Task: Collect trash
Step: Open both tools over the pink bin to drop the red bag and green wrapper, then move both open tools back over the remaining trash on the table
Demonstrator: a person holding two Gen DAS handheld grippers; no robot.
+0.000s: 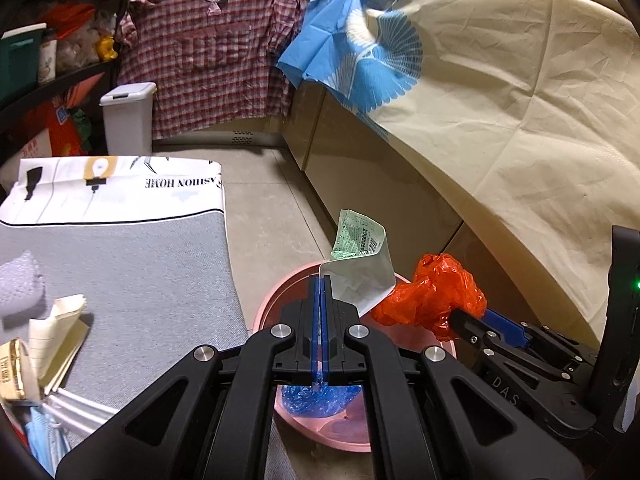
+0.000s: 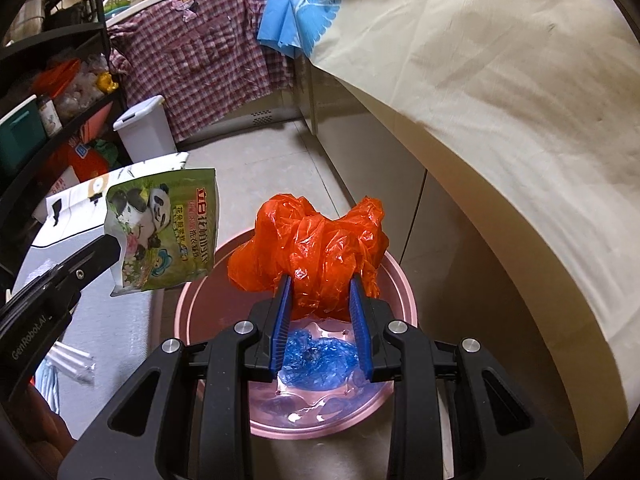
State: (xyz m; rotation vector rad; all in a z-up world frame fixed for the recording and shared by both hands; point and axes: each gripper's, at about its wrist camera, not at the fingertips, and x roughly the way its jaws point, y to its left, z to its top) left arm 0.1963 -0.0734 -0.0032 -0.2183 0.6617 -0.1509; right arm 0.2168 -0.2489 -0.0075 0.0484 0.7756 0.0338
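My left gripper (image 1: 321,280) is shut on a green panda-print pouch (image 1: 360,264), held above the pink basin (image 1: 264,312); the pouch also shows in the right wrist view (image 2: 168,232). My right gripper (image 2: 322,280) holds a crumpled orange plastic bag (image 2: 316,240) between its jaws, over the pink basin (image 2: 404,292). The orange bag also shows in the left wrist view (image 1: 432,300). A crumpled blue plastic bag (image 2: 316,356) lies in the basin's bottom, and it shows in the left wrist view (image 1: 316,398) too.
A grey mat (image 1: 132,280) on the floor at left carries paper scraps (image 1: 56,332), bubble wrap (image 1: 20,284) and white straws (image 1: 84,408). A white lidded bin (image 1: 128,116) stands by a plaid cloth (image 1: 208,52). A cream cloth (image 1: 500,100) drapes the counter at right.
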